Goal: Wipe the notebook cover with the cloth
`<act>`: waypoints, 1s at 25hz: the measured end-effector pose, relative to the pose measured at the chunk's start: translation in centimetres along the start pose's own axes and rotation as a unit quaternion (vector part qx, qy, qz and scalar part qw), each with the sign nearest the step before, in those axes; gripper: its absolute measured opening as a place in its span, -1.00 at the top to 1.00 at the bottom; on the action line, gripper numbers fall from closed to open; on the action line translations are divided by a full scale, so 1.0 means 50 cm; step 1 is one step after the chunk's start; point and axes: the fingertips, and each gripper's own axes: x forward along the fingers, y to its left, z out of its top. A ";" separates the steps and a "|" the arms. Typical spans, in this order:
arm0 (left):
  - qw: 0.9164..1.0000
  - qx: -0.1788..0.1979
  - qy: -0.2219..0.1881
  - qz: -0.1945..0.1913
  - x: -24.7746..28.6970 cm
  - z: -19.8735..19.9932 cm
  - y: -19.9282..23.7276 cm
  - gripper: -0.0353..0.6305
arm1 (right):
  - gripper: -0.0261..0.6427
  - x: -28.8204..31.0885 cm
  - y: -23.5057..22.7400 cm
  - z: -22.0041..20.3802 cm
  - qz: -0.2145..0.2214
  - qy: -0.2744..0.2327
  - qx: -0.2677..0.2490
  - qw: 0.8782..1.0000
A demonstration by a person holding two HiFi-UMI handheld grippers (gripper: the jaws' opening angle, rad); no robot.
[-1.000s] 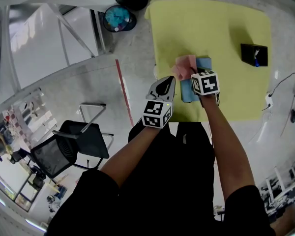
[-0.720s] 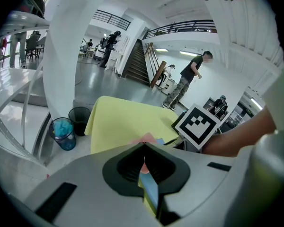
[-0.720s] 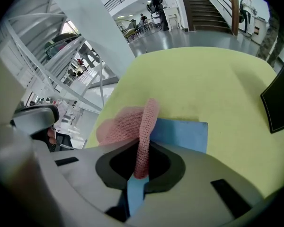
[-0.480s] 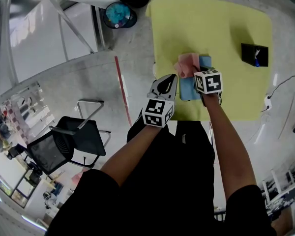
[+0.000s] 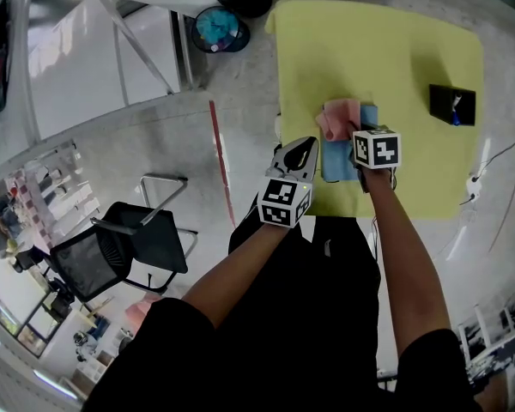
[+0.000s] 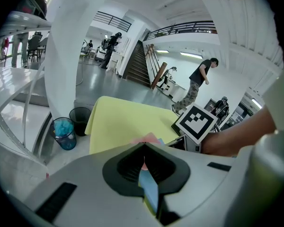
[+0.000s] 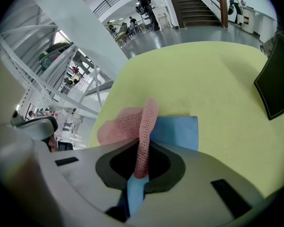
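Right gripper view: right gripper (image 7: 142, 150) is clamping a fold of pink cloth (image 7: 128, 124), jaws narrow, w/ the cloth draping onto the blue notebook (image 7: 177, 129). Notebook is lying flat on the yellow table (image 7: 203, 74), near its front edge. Left gripper (image 6: 144, 148) is hovering just left of notebook, jaws pressed together, nothing btwn them.

Arms extended forward; left gripper (image 6: 143, 148) fingers closed, right gripper (image 7: 143, 148) fingers pinching cloth (image 7: 125, 124).
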 end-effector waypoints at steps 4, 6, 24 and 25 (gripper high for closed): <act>1.000 -0.001 -0.002 0.001 -0.004 0.003 0.002 0.85 | 0.81 0.001 0.002 -0.001 0.001 0.002 0.005 1.000; 1.000 -0.002 -0.002 -0.001 -0.005 0.003 -0.002 0.85 | 0.81 -0.002 -0.003 -0.001 0.000 0.003 0.005 1.000; 1.000 -0.007 -0.006 0.011 -0.037 -0.024 -0.026 0.85 | 0.81 -0.021 -0.032 -0.006 -0.006 0.005 -0.005 1.000; 1.000 -0.007 -0.006 0.011 -0.038 -0.025 -0.027 0.85 | 0.81 -0.021 -0.035 -0.007 -0.007 0.005 -0.003 1.000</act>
